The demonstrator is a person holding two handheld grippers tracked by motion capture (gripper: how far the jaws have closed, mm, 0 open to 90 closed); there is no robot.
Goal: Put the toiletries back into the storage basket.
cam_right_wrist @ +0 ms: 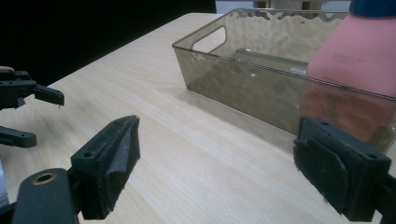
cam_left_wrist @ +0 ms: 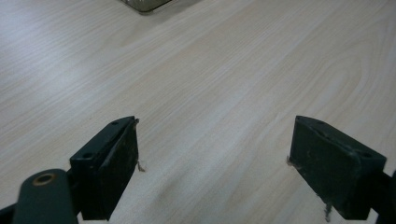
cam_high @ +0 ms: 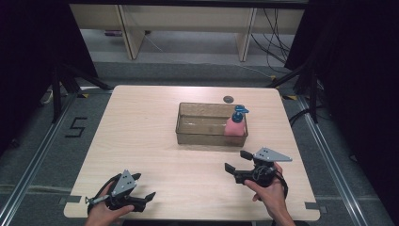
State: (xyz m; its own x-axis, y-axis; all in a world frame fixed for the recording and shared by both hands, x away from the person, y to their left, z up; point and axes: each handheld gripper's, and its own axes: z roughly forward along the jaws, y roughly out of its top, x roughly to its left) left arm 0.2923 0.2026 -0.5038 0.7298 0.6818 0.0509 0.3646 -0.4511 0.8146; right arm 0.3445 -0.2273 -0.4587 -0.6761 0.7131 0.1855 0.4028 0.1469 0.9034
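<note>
Both tongs gape, empty: left tongs (cam_high: 143, 188) and right tongs (cam_high: 237, 161) low over counter (cam_high: 141, 132). Pink bottle (cam_high: 235, 125), blue pump, stands in bin (cam_high: 188, 128)'s right end; label print unreadable. "5" (cam_high: 75, 127) taped on floor.

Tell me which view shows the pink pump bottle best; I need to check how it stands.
The high view: the pink pump bottle shows whole, upright with its blue pump, at the bin's right end. The right gripper view crops it to the pink body through the bin's wall. The left gripper view catches a bin corner.
</note>
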